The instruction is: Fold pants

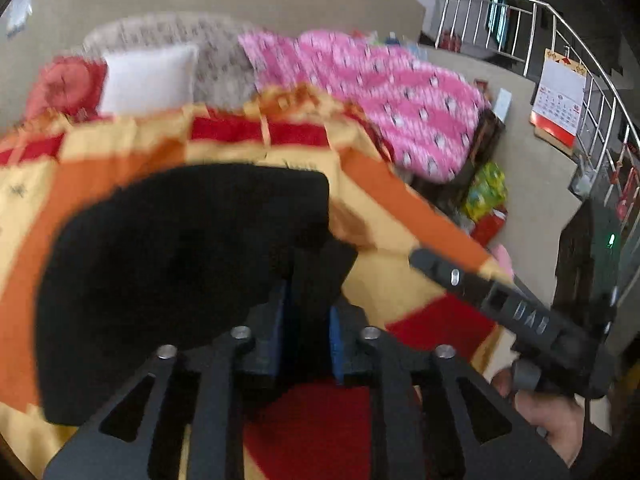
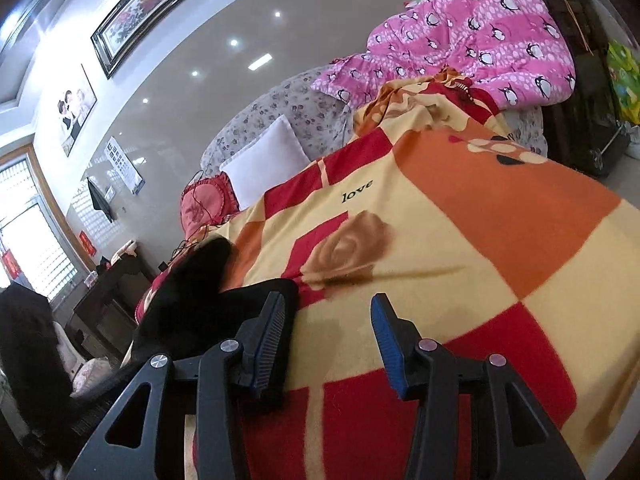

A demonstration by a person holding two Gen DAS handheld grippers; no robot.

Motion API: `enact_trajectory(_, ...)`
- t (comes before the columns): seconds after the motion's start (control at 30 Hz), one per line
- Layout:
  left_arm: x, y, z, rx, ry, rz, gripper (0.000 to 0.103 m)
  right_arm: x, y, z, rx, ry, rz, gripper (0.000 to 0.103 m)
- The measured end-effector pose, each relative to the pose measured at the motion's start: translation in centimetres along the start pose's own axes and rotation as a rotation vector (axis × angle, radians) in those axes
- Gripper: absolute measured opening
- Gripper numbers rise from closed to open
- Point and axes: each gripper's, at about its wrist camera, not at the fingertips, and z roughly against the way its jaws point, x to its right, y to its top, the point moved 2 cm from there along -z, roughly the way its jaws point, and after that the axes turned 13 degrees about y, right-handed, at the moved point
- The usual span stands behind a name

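The patterned blanket (image 2: 460,240) spreads ahead of both claws as the folding surface. The black pants (image 1: 180,264), a dark, blurred bundle, lie left of the right claw (image 2: 328,344), which gapes empty. The left claw (image 1: 306,320) stands narrowly parted with pants fabric between its pads; whether they press it, I cannot tell.

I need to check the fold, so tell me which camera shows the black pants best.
The left wrist view: the pants fill its middle, spread on the blanket, though blurred. The right wrist view is sharper but catches only a bunched part at the left, partly behind a gripper finger.
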Motion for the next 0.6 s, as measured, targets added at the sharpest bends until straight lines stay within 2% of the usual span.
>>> enact_trajectory(0.1, -0.8, -0.6, 1.9, 0.013, -0.093, 0.020, 0.036, -0.5, -0.1, 0.3, -0.001, -0.017, 0.030, 0.047)
enact_trajectory(0.17, -2.1, -1.0, 4.2, 0.025, -0.160, 0.060, 0.042, -1.1, 0.0, 0.5, -0.002, -0.033, 0.067, 0.047)
enact_trajectory(0.2, -2.8, -1.1, 5.0, 0.036, -0.163, 0.075, 0.044, -1.4, 0.1, 0.6, -0.002, -0.038, 0.088, 0.047)
enact_trajectory(0.3, -6.5, -1.5, 7.9, 0.081, -0.123, 0.170, 0.047, -3.4, 0.9, 0.7, -0.005, -0.042, 0.181, 0.047)
enact_trajectory(0.4, -11.2, -1.8, 9.6, 0.118, -0.051, 0.302, 0.046, -6.9, 1.6, 0.6, -0.026, 0.050, 0.294, 0.047)
enact_trajectory(0.43, -12.2, -1.9, 9.6, 0.117, -0.030, 0.325, 0.046, -8.3, 1.6, 0.2, -0.052, 0.107, 0.330, 0.047)
enact_trajectory(0.47, -13.0, -2.0, 9.3, 0.103, -0.010, 0.347, 0.046, -10.0, 1.3, -0.5, -0.106, 0.195, 0.369, 0.047)
enact_trajectory(0.53, -14.0, -2.4, 8.4, 0.074, 0.013, 0.384, 0.041, -12.2, 0.2, -2.3, -0.225, 0.305, 0.409, 0.045)
enact_trajectory(0.57, -14.2, -2.6, 7.8, 0.057, 0.012, 0.400, 0.035, -13.2, -0.5, -3.6, -0.279, 0.303, 0.444, 0.042)
enact_trajectory(0.6, -14.3, -2.9, 7.4, 0.042, 0.010, 0.403, 0.033, -13.7, -1.1, -4.5, -0.308, 0.268, 0.478, 0.042)
